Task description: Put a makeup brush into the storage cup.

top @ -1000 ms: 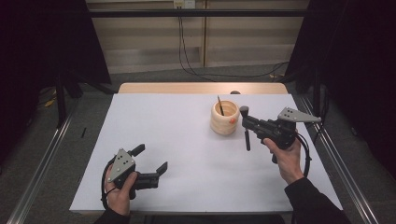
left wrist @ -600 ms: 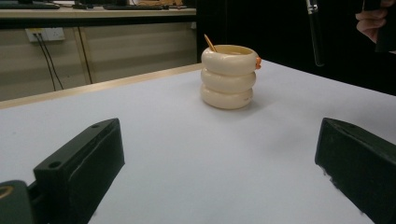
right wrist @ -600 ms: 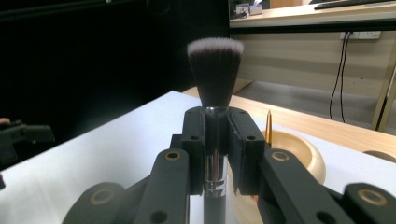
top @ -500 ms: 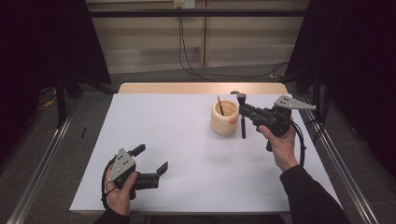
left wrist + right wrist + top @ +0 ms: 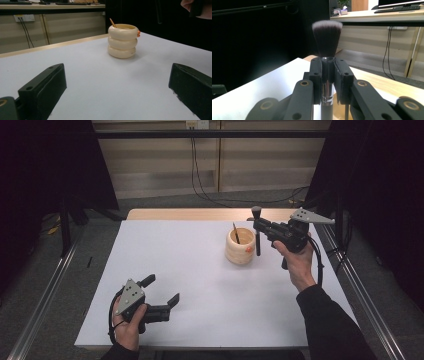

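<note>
Presently the makeup brush (image 5: 327, 40) stands upright, bristles up, pinched by the right gripper (image 5: 258, 226) just beside the cream holder (image 5: 240, 247); its lower handle is hidden behind the jaws. Left gripper (image 5: 161, 291) rests spread on the table (image 5: 190, 270).

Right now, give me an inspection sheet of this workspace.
Surface: white table, wooden strip along its far edge.
Job's things: cream ringed holder stands upright toward the far right, one thin stick leaning inside; makeup brush upright, bristles up, beside the holder and raised off the table.
Clutter: nothing seen.
Grippers: right gripper shut on the brush handle; left gripper open, empty, low at the near left.
Cables: one trails from each gripper; black cables hang from a wall socket down to the floor.
Surroundings: grey floor, metal rails either side, dark curtains.
</note>
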Demonstrator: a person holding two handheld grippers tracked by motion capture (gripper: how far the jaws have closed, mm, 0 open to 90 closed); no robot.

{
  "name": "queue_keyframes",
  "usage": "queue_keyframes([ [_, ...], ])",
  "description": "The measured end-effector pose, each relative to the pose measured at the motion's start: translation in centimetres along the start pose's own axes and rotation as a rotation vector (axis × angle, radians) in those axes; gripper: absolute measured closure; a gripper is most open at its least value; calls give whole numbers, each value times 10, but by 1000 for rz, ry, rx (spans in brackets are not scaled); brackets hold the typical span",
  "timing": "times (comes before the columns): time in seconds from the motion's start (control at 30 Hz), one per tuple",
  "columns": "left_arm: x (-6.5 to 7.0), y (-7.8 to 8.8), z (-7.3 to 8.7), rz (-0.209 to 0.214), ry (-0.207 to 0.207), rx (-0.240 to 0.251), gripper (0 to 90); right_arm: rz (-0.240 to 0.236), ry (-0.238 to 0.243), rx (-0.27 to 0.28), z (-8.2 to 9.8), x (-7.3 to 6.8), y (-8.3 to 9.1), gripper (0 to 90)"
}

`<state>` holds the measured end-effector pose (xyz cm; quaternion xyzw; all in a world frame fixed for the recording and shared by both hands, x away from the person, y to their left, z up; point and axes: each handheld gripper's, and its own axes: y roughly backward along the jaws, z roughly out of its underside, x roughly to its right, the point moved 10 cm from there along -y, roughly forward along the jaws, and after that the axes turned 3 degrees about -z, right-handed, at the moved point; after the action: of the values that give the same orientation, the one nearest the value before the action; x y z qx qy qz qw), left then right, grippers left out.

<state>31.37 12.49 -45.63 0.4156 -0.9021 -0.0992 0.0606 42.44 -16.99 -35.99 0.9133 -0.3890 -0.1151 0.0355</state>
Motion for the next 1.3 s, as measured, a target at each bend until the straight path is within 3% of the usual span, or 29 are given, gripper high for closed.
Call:
queue_keyframes([
  [0.23, 0, -1, 0, 7, 12, 1, 13, 13, 13, -4, -9, 6, -16, 785],
  [0.4, 0, -1, 0, 9, 10, 4, 13, 26, 14, -24, -6, 9, -31, 785],
  [0.6, 0, -1, -1, 5, 10, 4, 14, 28, -4, -1, -9, 15, -46, 784],
  [0.63, 0, -1, -1, 7, 7, 5, 14, 46, 10, -7, -9, 17, -48, 784],
  [0.93, -3, 0, -1, 8, 14, 8, 13, 86, -18, -17, -3, 38, -59, 784],
  [1.3, -3, 0, -1, 12, 19, 9, 13, 114, -19, -17, -1, 52, -65, 784],
])
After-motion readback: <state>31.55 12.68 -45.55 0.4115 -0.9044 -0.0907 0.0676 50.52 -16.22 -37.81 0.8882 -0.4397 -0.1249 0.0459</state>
